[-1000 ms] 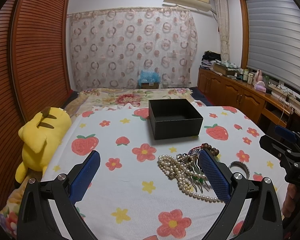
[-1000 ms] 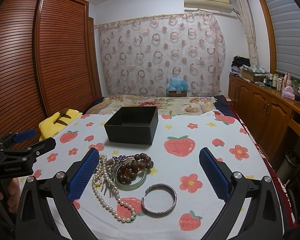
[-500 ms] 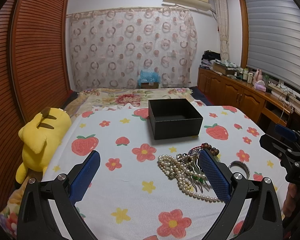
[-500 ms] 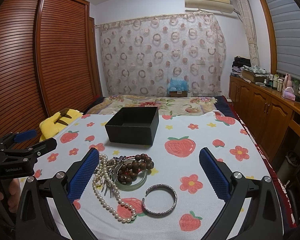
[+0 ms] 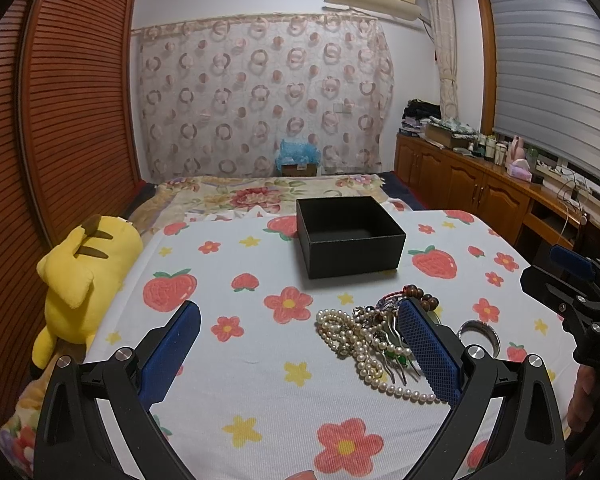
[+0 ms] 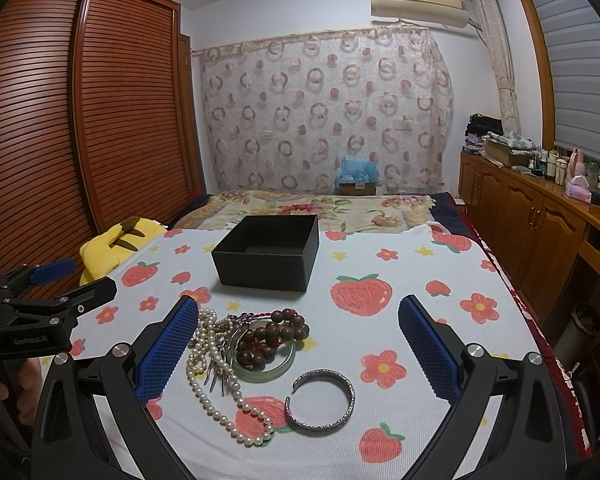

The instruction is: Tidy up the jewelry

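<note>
We see both tongs released w/ nothing between them: left gripper [image 5: 300, 352] & right gripper [image 6: 300, 348] hover over the strawberry-print sheet [image 6: 420, 304]. Jewelry sits in a heap: pearl necklace [image 6: 216, 376], wooden bead bracelet [image 6: 274, 336], silver cuff [image 6: 324, 400] just beside. Black box [image 6: 268, 252] behind the heap, open-topped.

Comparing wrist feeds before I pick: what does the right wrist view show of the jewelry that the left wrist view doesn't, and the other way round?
Only the right wrist view shows the whole silver cuff bangle lying apart from the pile, and the green jade bangle under the brown bead bracelet.

Only the left wrist view shows the full yellow plush toy; there its own finger hides most of the cuff.

Both show the empty black box, the pearl necklace, the hair fork, and both grippers open.
</note>
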Demonstrator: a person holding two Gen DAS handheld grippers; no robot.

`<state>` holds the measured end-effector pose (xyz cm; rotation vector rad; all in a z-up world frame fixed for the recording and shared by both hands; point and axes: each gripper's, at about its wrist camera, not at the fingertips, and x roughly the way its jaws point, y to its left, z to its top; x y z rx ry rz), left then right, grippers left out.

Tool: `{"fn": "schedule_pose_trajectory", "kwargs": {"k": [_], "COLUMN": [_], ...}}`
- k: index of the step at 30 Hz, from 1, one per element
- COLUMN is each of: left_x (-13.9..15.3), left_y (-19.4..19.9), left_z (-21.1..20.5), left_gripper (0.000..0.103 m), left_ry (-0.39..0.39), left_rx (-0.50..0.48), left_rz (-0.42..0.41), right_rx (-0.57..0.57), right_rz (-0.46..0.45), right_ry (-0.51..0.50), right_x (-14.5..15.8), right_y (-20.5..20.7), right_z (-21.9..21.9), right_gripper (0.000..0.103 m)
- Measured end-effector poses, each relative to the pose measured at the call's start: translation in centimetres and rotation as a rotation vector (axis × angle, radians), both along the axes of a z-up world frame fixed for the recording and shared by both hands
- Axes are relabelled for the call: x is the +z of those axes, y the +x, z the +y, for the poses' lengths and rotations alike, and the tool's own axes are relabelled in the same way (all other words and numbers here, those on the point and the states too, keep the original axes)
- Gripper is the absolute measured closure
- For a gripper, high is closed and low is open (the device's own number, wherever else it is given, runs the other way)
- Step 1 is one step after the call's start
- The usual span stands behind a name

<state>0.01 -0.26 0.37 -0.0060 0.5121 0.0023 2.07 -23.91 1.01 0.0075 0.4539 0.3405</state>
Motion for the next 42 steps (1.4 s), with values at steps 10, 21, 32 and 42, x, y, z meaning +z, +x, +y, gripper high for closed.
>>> {"fn": "schedule_pose_trajectory", "kwargs": {"k": [10, 21, 32, 42], "left_x": [0.8, -2.4, -4.3, -5.7], "left_y": [-0.5, 0.8, 2.3, 5.1], "left_z": [-0.3, 0.1, 0.7, 0.4], "left_gripper": [0.007, 0.007, 0.007, 0.026], "left_ry": [0.000, -0.002, -0.006, -0.060], "left_rx": [0.000, -0.016, -0.069, -0.175], "left_rz": [0.007, 0.078, 0.150, 0.235], "right_rx": [0.001, 0.015, 0.088, 0.135], "right_rz": [0.002, 0.031, 0.171, 0.284], "right_ry": [0.000, -0.024, -0.076, -0.102], "right_x": [-0.1, -1.7, -5.3, -7.9], "right_y": [0.1, 0.4, 2.2, 3.6], "right_z": [-0.3, -0.7, -1.8, -2.0], "right_gripper": [0.002, 0.003, 0.038, 0.064]}}
